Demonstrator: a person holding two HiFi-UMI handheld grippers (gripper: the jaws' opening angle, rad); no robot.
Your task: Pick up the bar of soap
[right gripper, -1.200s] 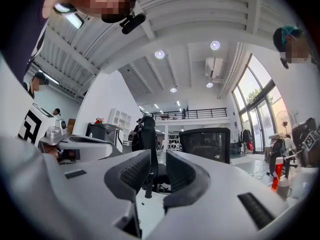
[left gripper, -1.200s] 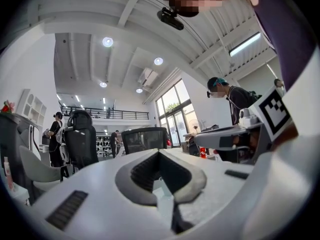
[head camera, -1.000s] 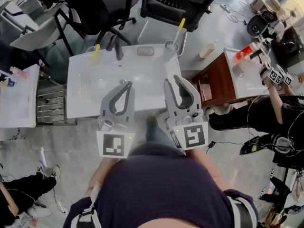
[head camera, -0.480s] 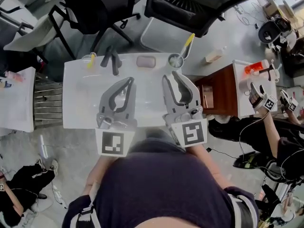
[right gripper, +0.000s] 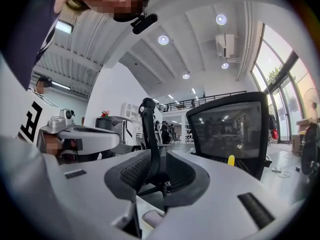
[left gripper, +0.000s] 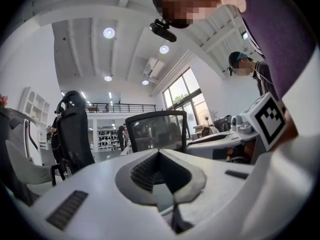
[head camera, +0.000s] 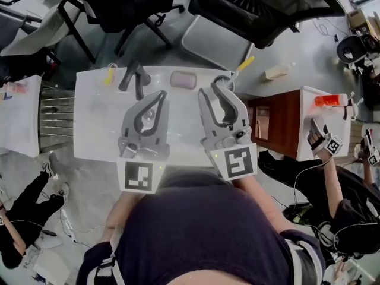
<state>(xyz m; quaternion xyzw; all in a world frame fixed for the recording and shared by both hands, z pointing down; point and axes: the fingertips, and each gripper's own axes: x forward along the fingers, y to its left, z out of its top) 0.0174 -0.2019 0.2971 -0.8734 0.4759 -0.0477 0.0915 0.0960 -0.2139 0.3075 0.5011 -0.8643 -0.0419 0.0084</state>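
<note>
The right gripper (head camera: 214, 89) jaws stand partly apart, empty. The left gripper (head camera: 159, 95) jaws meet, empty. The bar of soap (head camera: 183, 79) lies just ahead-left of the right tips. Recommended: shift left, straddle the bar squarely, close gently, as soap may slip.

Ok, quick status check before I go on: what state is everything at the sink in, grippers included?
left gripper: shut, empty.
right gripper: jaws apart, nothing between them.
bar of soap: lying flat on the back ledge of the sink, untouched.
faucet: no water visible.
right cup: upright, yellow toothbrush leaning out.
left cup: upright, something yellow inside.
</note>
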